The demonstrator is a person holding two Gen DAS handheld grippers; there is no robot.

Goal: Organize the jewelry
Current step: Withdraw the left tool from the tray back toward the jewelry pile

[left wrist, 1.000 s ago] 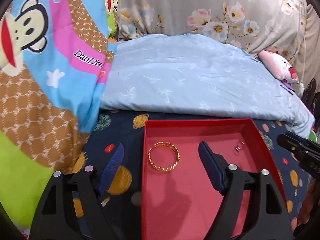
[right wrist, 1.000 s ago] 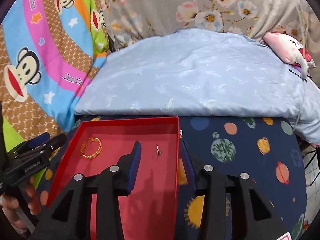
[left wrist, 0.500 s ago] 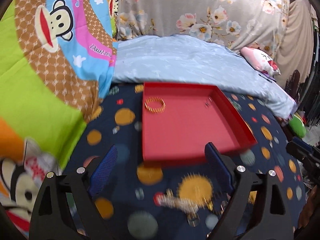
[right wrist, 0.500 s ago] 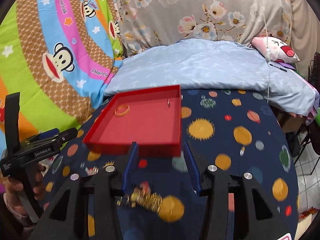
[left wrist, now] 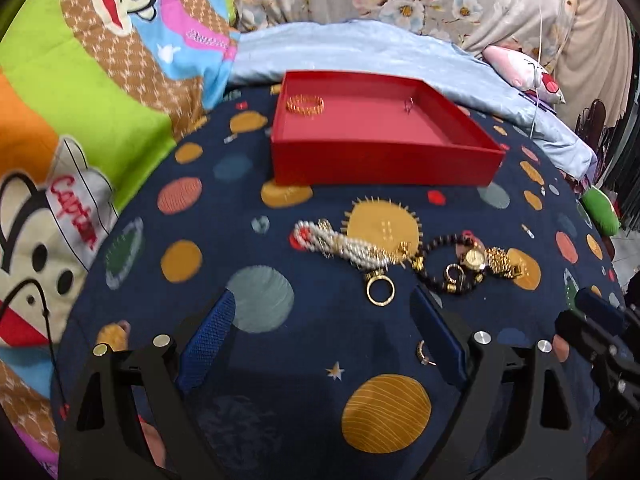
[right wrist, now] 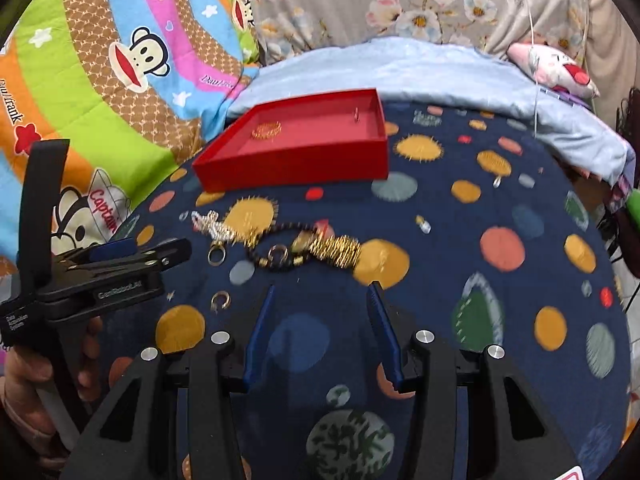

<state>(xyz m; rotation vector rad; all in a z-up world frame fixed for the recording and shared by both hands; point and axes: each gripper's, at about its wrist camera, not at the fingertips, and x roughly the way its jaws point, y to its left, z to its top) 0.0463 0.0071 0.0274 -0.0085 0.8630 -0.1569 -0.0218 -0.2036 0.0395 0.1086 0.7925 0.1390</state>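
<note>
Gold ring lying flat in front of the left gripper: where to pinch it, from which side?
Pinch the plain band of the gold ring from above, fingers straddling its near arc. It lies flat, and the pearl strand crowds its far side.

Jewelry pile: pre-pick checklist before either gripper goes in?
1. Left gripper open, holding nothing: ok.
2. Right gripper open, holding nothing: ok.
3. Red tray has free floor; only the gold bangle and a small earring inside: ok.
4. Gold ring lies apart enough for a clean single pick: ok.
5. Pearl bracelet, bead bracelet and gold watch separable: not ok, they overlap.
6. Image sharpness: not ok, motion blur.
</note>
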